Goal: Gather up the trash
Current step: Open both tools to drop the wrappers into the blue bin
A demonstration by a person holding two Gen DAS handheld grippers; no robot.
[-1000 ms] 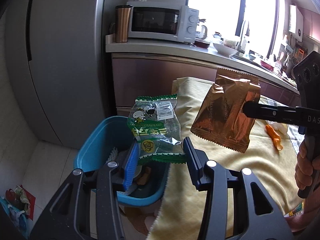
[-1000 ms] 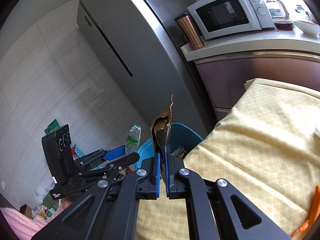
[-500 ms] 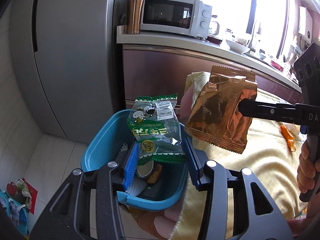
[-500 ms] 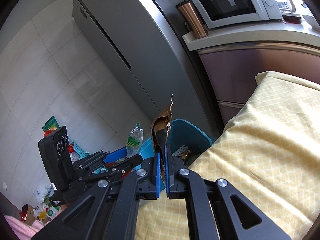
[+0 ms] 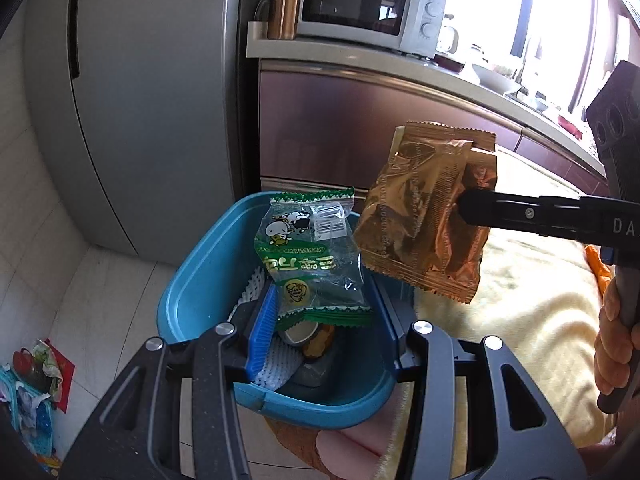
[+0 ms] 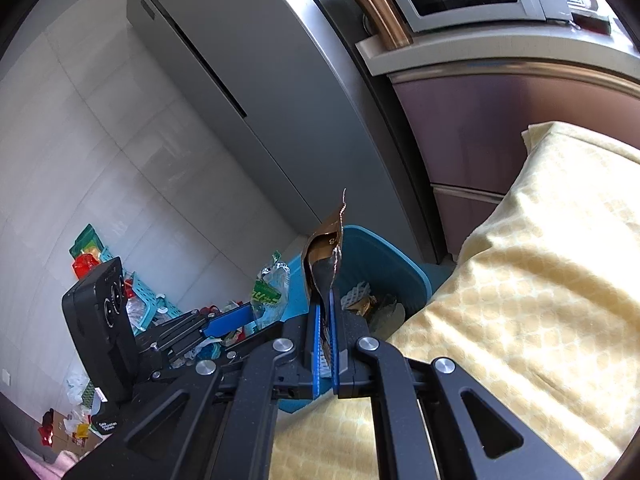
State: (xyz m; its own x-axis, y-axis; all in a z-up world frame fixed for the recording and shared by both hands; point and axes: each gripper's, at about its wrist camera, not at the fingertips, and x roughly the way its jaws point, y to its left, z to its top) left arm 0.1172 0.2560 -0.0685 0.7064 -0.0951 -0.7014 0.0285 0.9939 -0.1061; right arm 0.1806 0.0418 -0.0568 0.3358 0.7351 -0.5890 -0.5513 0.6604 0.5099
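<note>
My left gripper [image 5: 324, 314] is shut on a clear green-printed snack wrapper [image 5: 310, 256], its blue pads pressing the wrapper's two sides. It hangs over the open blue bin [image 5: 188, 292]. My right gripper [image 6: 326, 320] is shut on a crumpled copper-brown foil wrapper [image 6: 324, 256]. In the left wrist view the foil wrapper [image 5: 424, 216] hangs just right of the green one, at the bin's right rim above the yellow cloth's edge. The right wrist view shows the bin [image 6: 384, 256] just ahead, with the left gripper [image 6: 236, 318] and the green wrapper [image 6: 268, 288] on its left.
White foam netting [image 5: 276, 364] and other scraps lie in the bin. A yellow cloth [image 6: 540, 300] covers the table on the right. Behind stand a grey fridge [image 5: 140, 100] and a counter with microwave [image 5: 360, 4] and copper tumbler [image 5: 286, 0]. Litter [image 5: 36, 368] lies on the floor.
Both grippers have moved toward the bin and lower; it now looks larger and sits under the green wrapper. The foil wrapper has shifted left, from over the cloth to the bin's rim.
</note>
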